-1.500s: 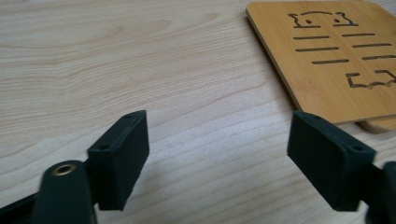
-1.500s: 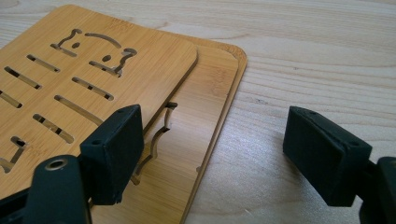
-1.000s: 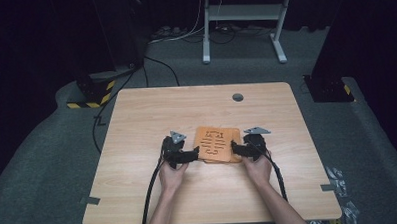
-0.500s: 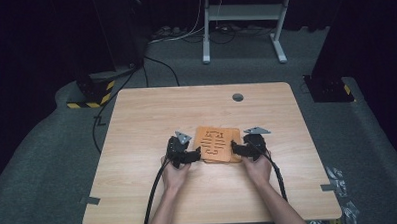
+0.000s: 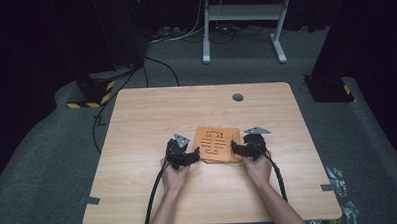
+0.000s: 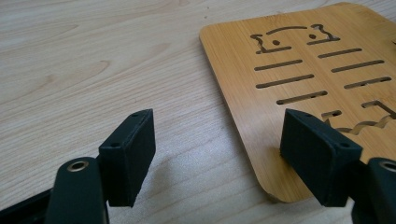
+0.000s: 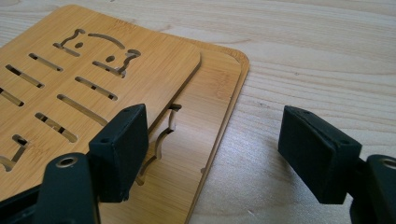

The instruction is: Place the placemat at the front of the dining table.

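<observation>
Table (image 5: 137, 144): pale wood, dark room.
Boards (image 5: 217, 144): stacked, offset.
Left gripper (image 6: 219, 154): jaws wide, straddling edge.
Right gripper (image 7: 210, 149): wide, empty.
Risk: top board could slide when pinched.

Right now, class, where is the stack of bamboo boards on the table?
In the high view the bamboo boards lie flat right of the table's centre, toward the person's edge, between the left gripper and right gripper.

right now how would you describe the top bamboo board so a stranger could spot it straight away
On the pale wooden table, between the left gripper and the right gripper, lies a small stack of orange-brown bamboo boards. The top board sits shifted off the ones beneath, and its slots and cat-like face cut-out show in full.
</observation>
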`<state>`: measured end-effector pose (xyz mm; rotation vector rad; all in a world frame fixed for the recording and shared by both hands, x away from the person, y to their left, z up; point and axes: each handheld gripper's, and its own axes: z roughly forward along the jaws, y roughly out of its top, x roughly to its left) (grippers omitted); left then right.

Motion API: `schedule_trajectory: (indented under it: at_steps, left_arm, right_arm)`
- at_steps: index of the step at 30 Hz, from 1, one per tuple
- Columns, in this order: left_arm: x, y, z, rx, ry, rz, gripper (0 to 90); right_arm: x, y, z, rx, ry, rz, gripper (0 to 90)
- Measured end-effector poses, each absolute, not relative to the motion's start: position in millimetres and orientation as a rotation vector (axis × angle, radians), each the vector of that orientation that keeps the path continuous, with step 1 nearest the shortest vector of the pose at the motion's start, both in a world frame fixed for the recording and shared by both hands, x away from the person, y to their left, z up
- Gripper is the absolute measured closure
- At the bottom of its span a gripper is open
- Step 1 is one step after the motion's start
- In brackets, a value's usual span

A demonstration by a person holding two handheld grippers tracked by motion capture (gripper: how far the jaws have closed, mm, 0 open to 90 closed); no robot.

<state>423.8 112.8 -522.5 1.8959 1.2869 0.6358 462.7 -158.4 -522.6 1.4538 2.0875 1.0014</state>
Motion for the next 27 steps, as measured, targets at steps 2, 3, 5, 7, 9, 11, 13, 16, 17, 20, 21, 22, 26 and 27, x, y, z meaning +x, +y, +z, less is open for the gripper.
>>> schedule_trajectory:
  at_steps: [2,3,5,7,9,11,13,16,17,20,21,22,26,27]
  left_arm:
    - [423.8,112.9,-523.0,1.898,1.269,0.641,28.7]
    - [423.9,113.3,-523.1,1.896,1.274,0.633,28.8]
    - [425.0,115.8,-523.8,1.885,1.286,0.604,28.8]
    - [425.3,116.0,-524.2,1.881,1.298,0.600,28.6]
    - [425.3,115.2,-524.3,1.890,1.297,0.610,28.7]
    - [425.6,114.0,-524.6,1.911,1.301,0.620,29.3]
    - [425.3,113.5,-524.4,1.918,1.297,0.631,30.4]
    - [425.8,114.0,-524.6,1.909,1.305,0.621,30.4]
    - [425.8,114.0,-524.6,1.909,1.305,0.621,30.4]
    - [426.2,114.4,-525.0,1.898,1.315,0.609,30.1]
    - [426.3,114.7,-524.8,1.900,1.317,0.606,30.1]
    - [426.6,115.0,-524.9,1.898,1.320,0.599,30.1]
    - [426.7,115.2,-524.9,1.898,1.319,0.594,30.8]
    - [426.4,114.9,-524.9,1.895,1.321,0.594,30.8]
  right_arm:
    - [462.6,-158.6,-522.3,1.455,2.093,0.998,24.3]
    - [462.6,-158.6,-522.4,1.455,2.092,0.998,24.3]
    - [462.5,-158.6,-522.4,1.457,2.091,0.998,24.3]
    - [462.9,-159.7,-522.9,1.452,2.086,0.999,24.4]
    - [462.9,-159.7,-523.1,1.461,2.083,1.003,24.3]
    - [463.0,-161.2,-522.5,1.472,2.098,1.005,24.4]
    - [463.9,-161.5,-523.6,1.471,2.086,1.015,24.3]
    - [464.3,-162.3,-523.6,1.477,2.090,1.016,24.4]
    - [464.4,-162.4,-523.3,1.484,2.093,1.019,24.4]
    - [464.7,-162.7,-523.4,1.484,2.097,1.021,24.3]
    - [464.8,-162.7,-523.4,1.485,2.096,1.021,24.3]
    - [464.7,-162.6,-523.2,1.491,2.097,1.021,24.2]
    - [466.1,-165.1,-522.4,1.471,2.126,1.022,24.2]
    - [466.1,-165.1,-522.4,1.471,2.126,1.022,24.2]
